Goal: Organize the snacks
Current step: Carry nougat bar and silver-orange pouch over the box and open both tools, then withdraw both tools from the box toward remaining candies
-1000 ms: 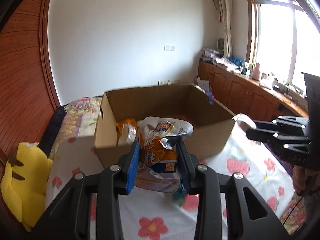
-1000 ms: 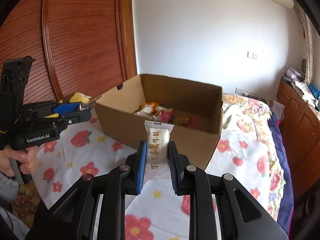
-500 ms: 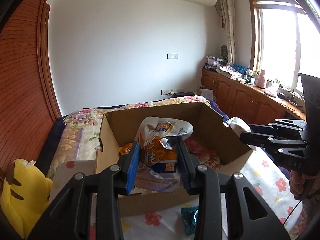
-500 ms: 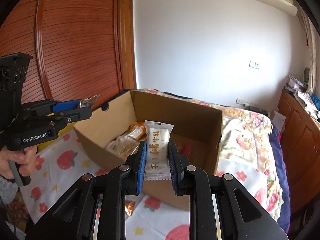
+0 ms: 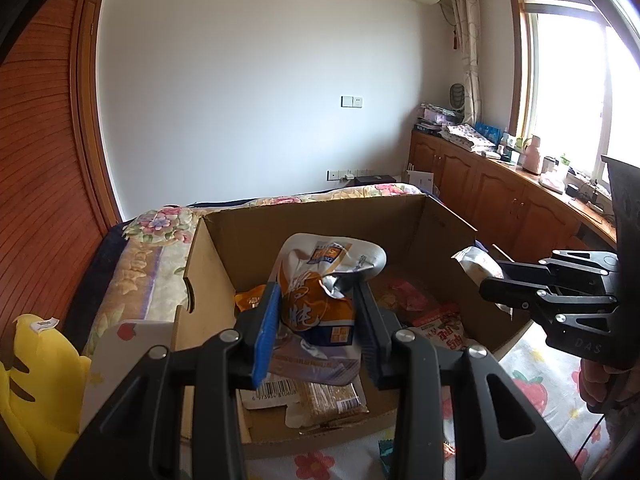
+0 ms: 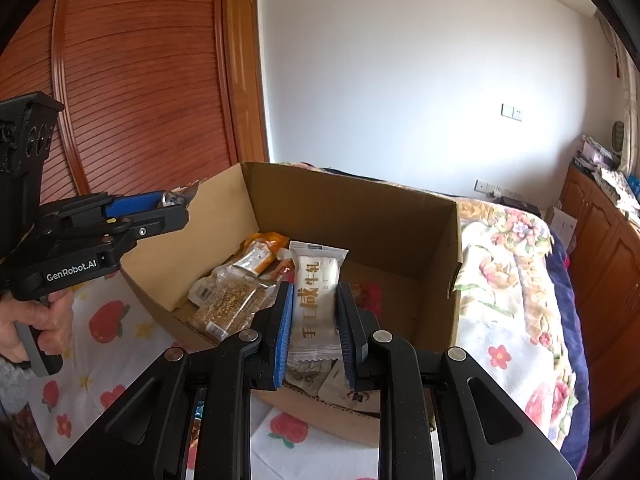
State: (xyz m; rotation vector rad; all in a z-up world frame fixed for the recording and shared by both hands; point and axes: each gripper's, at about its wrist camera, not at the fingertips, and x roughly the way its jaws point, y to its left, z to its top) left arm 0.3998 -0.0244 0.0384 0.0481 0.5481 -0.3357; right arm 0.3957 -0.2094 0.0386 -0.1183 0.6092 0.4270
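Observation:
An open cardboard box [image 5: 304, 220] [image 6: 360, 208] stands on a bed with a flowered sheet. My left gripper [image 5: 316, 316] is shut on a crumpled orange and white snack bag [image 5: 320, 280], held over the box's near left part. My right gripper [image 6: 314, 312] is shut on a white snack packet [image 6: 316, 292] with gold lettering, held over the box's near edge. Several snack packets [image 6: 236, 292] lie inside the box. Each gripper shows in the other's view, the right gripper [image 5: 496, 284] to the right and the left gripper [image 6: 176, 208] to the left.
A yellow plush toy [image 5: 36, 376] lies on the bed left of the box. Loose small snacks [image 5: 386, 452] lie on the sheet in front of it. Wooden cabinets [image 5: 500, 204] line the right wall under a window. A wooden wardrobe [image 6: 140, 80] stands at the left.
Both grippers have moved forward with their packets, from in front of the box to over its opening. The box now fills the lower part of both views.

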